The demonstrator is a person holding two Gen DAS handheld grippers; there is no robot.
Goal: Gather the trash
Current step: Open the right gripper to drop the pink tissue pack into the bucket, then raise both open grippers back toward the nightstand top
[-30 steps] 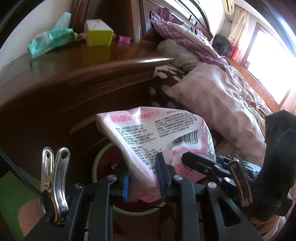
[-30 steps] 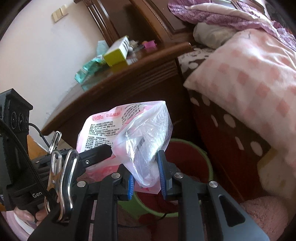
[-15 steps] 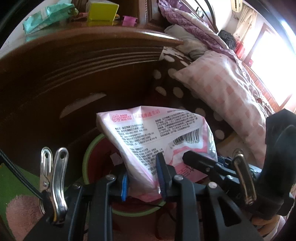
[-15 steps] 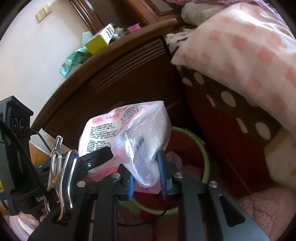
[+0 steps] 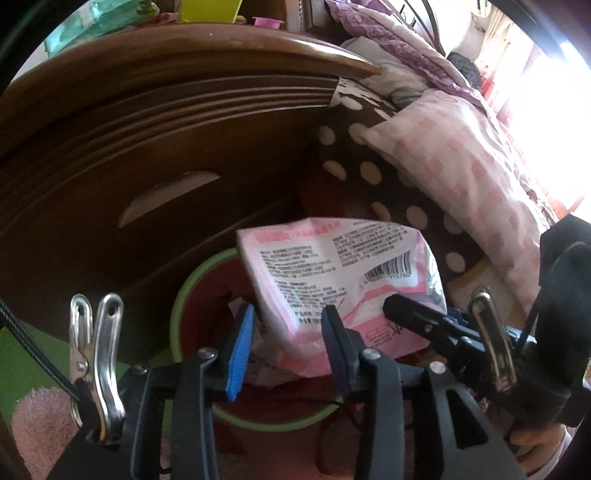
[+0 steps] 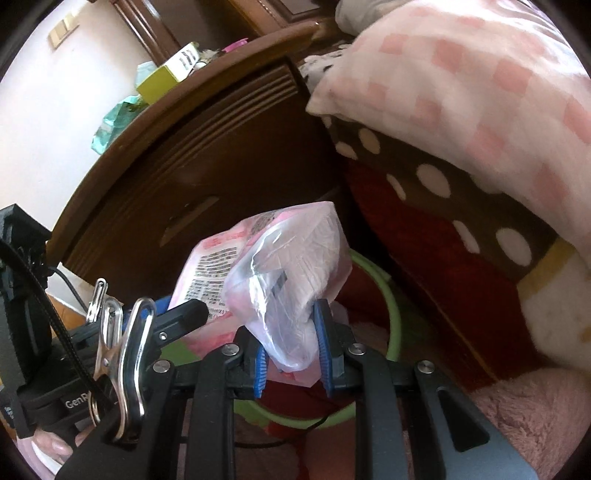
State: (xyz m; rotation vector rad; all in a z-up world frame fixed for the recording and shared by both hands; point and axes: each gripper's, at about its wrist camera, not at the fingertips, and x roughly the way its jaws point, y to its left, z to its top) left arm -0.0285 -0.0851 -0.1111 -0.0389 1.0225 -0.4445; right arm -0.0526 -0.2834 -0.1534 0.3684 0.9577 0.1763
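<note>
Releasing, left gripper (image 5: 288, 314): just opened wider around the wrapper (image 5: 332, 266); stood clear of it at the blue pad (image 5: 238, 350), so no longer pinched it as a second before.
Holding, right gripper (image 6: 290, 343): stayed clamped on the wrapper's clear, crumpled end; judged to carry it alone.
Wrapper: hung in the air between both grippers, directly over the bin (image 5: 177, 306); not yet inside.
Bin: sat on the floor, tucked between nightstand (image 5: 147, 129) and bed (image 5: 461, 166); already held some scraps (image 5: 267, 369); loomed larger and more centred than a second before, after a lowering of both grippers.
Nightstand: bore a green box (image 5: 207, 7) and a teal pack (image 5: 92, 22) on top, well apart from both grippers.
Meaning for task: drop judged half done; needed only a parting of the right fingers for the wrapper to fall in.
Risk: light film, liable to cling to a pad or catch on the rim.
</note>
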